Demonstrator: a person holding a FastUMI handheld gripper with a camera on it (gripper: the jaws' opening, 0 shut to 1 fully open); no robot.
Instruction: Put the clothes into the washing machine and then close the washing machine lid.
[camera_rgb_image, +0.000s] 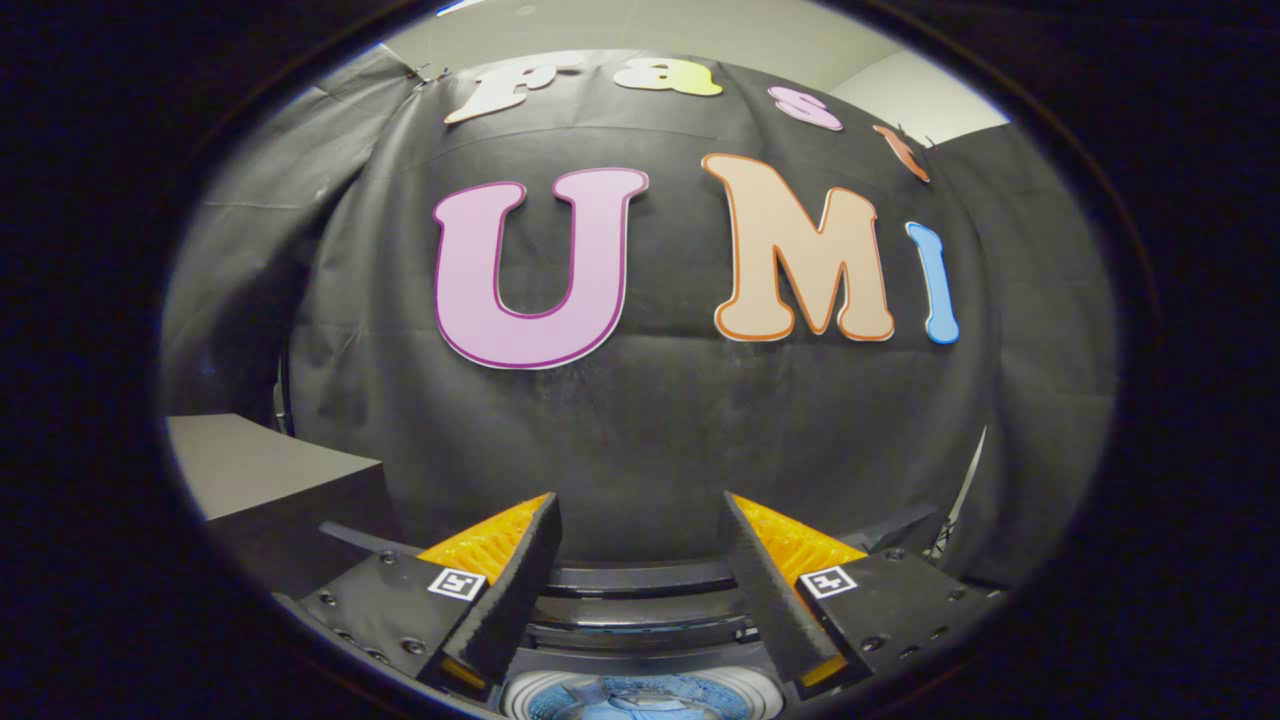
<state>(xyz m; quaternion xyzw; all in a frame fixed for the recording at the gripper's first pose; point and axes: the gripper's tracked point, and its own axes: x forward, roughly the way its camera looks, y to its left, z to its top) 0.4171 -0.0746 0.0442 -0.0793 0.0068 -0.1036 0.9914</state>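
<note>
My gripper (640, 520) is open, its two fingers spread wide with nothing between them, pointing level at the booth's black cloth wall. Below and between the fingers I see the top of the washing machine (640, 600), with its round drum opening (640, 695) and something pale blue inside it that I cannot make out clearly. A dark raised band, which may be the opened lid (640, 578), stands at the back of the machine just beyond the fingers.
A grey box or table top (265, 470) stands to the left of the machine, beside the left finger. The black cloth wall (640, 430) hangs close behind the machine.
</note>
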